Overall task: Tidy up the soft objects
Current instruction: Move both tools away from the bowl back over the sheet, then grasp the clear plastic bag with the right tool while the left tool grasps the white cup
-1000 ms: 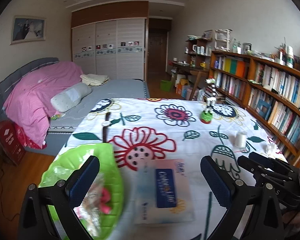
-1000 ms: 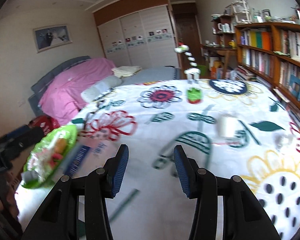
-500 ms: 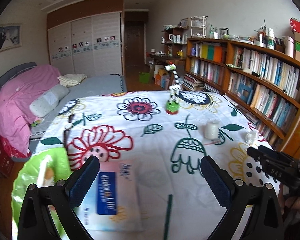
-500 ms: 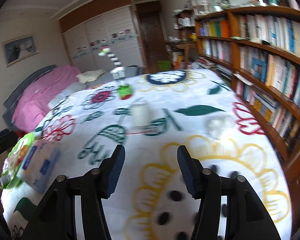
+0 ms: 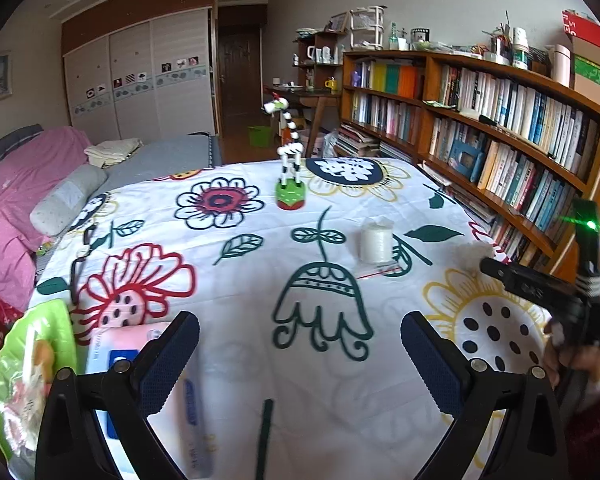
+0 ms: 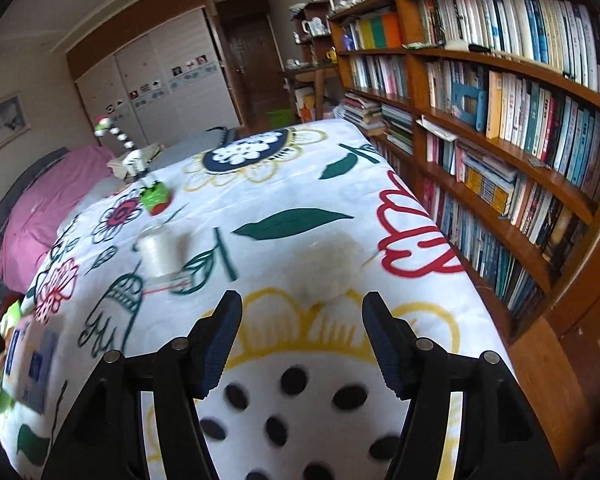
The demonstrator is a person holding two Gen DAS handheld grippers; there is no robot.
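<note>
- Right tongs [image 6: 302, 336]: ribbed pads, jaws opening, nothing between them.
- Left tongs [image 5: 300, 364]: wide apart, empty.
- Fluffy white wad [image 6: 326, 268]: soft, rounded.
- Tablecloth [image 6: 300, 184]: smooth floral print.

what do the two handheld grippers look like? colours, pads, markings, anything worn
Both grippers, left gripper and right gripper, are black plastic with two angled fingers, silver screws at the joints and dark blue textured pads. The left view shows the right unit side-on, a green light glowing on it, and a dark red sleeve.

Giraffe toy [image 5: 289, 160] behind thread spool [image 5: 376, 240], plate [image 5: 32, 360] far left
</note>
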